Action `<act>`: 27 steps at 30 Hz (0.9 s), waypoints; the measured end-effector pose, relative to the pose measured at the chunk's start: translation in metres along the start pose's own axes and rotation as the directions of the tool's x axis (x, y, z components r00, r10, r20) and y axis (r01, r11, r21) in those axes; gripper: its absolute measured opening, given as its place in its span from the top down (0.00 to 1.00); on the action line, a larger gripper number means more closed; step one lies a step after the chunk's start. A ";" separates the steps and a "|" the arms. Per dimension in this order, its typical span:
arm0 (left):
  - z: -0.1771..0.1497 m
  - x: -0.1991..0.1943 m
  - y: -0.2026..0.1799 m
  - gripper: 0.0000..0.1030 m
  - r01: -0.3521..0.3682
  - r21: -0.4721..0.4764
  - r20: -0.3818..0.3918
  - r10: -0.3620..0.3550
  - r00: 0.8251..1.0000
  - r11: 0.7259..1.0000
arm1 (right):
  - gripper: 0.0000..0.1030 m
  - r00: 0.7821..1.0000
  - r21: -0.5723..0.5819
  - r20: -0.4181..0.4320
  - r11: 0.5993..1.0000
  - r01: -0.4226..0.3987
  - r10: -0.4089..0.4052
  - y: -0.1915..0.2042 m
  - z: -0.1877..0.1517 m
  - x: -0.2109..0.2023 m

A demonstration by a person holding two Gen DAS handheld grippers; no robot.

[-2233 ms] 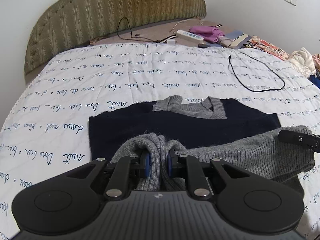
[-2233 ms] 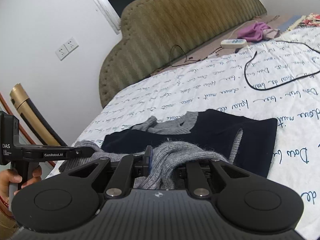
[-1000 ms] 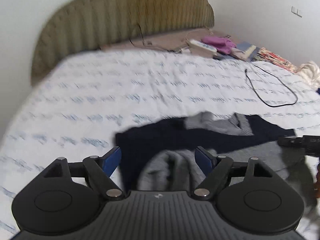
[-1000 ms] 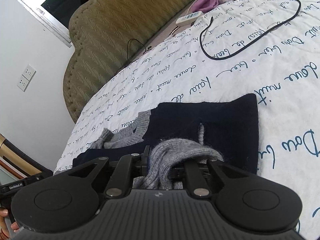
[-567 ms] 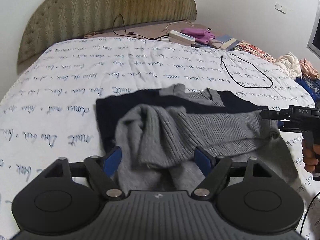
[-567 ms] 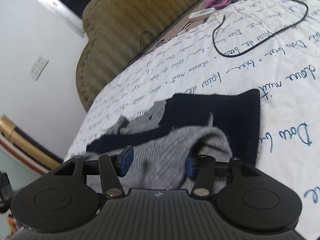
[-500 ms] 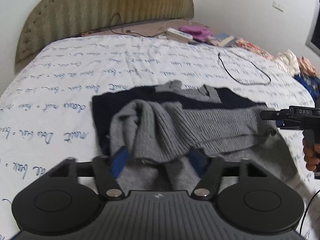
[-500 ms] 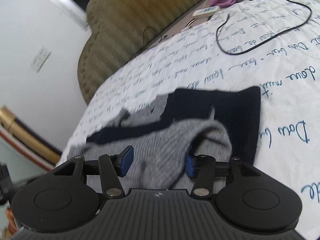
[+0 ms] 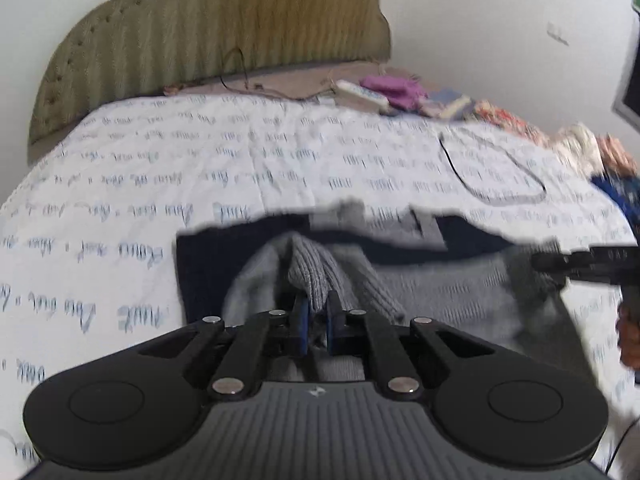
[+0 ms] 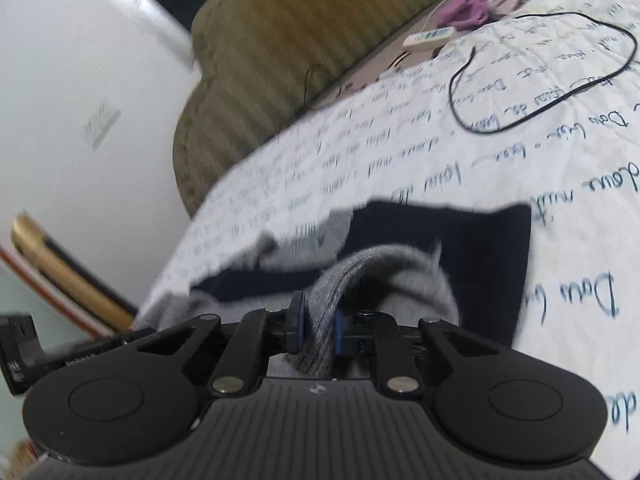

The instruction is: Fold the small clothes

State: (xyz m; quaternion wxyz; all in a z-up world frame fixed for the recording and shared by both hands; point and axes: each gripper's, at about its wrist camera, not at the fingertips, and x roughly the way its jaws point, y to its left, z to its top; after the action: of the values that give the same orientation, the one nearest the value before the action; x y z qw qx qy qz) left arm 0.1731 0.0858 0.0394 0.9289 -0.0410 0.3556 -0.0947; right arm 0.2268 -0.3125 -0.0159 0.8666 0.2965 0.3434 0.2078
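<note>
A navy sweater (image 9: pixel 208 264) with grey ribbed sleeves lies flat on the white printed quilt (image 9: pixel 240 160). Its grey part (image 9: pixel 440 292) is bunched across the near half. In the left wrist view my left gripper (image 9: pixel 316 318) pinches a raised fold of grey knit (image 9: pixel 312 272), jaws closing tight on it. My right gripper (image 10: pixel 318 322) is closing too, and a band of grey knit (image 10: pixel 360 268) runs between its blue pads, which press on it. The navy body (image 10: pixel 480 248) lies just beyond. The right gripper (image 9: pixel 560 260) also shows at the sweater's right edge, held by a hand (image 9: pixel 628 336).
A loop of black cable (image 9: pixel 500 196) lies on the quilt beyond the sweater. A white power strip (image 10: pixel 428 38) and purple cloth (image 10: pixel 468 4) sit near the olive headboard (image 9: pixel 220 28). Loose clothes (image 9: pixel 580 144) pile up at the bed's right edge. A wall stands left.
Half a second ago both grippers stood open over the grey knit. Now each has shut on a fold of it, and the right one has lifted slightly.
</note>
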 end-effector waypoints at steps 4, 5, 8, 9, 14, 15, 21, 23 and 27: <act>0.037 0.027 0.014 0.92 -0.029 -0.086 0.043 0.033 0.999 0.996 | 0.83 0.995 0.144 0.099 0.989 -0.018 0.004 -0.025 0.021 0.007; 0.044 0.035 0.019 0.92 -0.039 -0.112 0.050 0.044 0.998 0.993 | 0.83 0.992 0.192 0.123 0.981 -0.020 -0.004 -0.034 0.025 0.009; 0.056 0.063 0.031 0.92 -0.093 -0.167 0.022 0.098 0.995 0.982 | 0.73 0.985 0.345 0.160 0.939 -0.002 -0.057 -0.062 0.029 0.021; 0.057 0.072 0.037 0.92 -0.111 -0.188 -0.004 0.112 0.994 0.976 | 0.53 0.982 0.388 0.166 0.921 0.014 -0.085 -0.070 0.029 0.024; 0.042 0.073 0.060 0.89 -0.110 -0.240 -0.063 0.097 0.993 0.965 | 0.38 0.973 0.358 0.206 0.933 0.021 -0.101 -0.071 0.019 0.014; 0.039 0.066 0.063 0.86 -0.109 -0.231 -0.057 0.099 0.993 0.967 | 0.37 0.974 0.328 0.199 0.944 0.038 -0.108 -0.066 0.017 0.010; 0.019 0.014 0.075 0.49 -0.123 -0.211 -0.027 0.120 0.992 0.970 | 0.34 0.984 0.170 0.141 0.981 0.088 -0.113 -0.038 0.000 -0.022; 0.004 -0.005 0.074 0.34 -0.098 -0.207 0.000 0.100 0.995 0.974 | 0.33 0.986 0.115 0.106 0.986 0.118 -0.131 -0.031 -0.009 -0.033; -0.034 -0.036 0.063 0.31 0.009 -0.163 0.003 -0.009 1.000 0.987 | 0.24 0.983 -0.005 0.022 0.983 0.184 -0.184 -0.017 -0.037 -0.051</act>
State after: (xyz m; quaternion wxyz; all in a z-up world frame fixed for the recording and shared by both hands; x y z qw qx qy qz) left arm 0.1335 0.1549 0.0280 0.9224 -0.1185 0.3609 -0.0694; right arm 0.1683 -0.3398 -0.0243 0.8869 0.2625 0.3591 0.1249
